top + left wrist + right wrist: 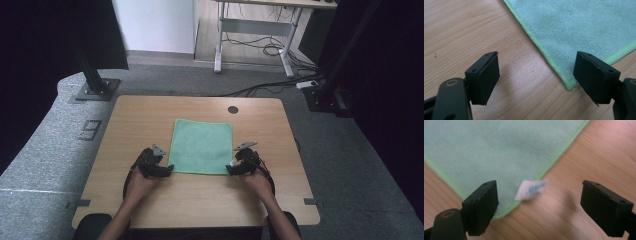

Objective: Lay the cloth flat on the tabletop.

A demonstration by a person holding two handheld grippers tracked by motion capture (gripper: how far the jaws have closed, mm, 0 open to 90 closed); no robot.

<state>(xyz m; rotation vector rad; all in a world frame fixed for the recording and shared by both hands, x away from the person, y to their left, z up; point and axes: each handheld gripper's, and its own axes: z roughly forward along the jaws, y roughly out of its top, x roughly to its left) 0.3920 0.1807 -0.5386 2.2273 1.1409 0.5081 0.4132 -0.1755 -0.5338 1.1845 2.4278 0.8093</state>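
Black, blocky jaws of the left gripper (pixel 536 80) and right gripper (pixel 539 207) stand wide apart at the near corners of a square green terry cloth (pixel 202 146) lying flat mid-table (pixel 140 112), wood-grained; its white corner tag (pixel 530 190) carries blue print, too blurred to read.

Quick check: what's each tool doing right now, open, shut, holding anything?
Left tool: open, holding nothing, at the near left corner of the green cloth.
Right tool: open, holding nothing, at the cloth's near right corner by its white tag.
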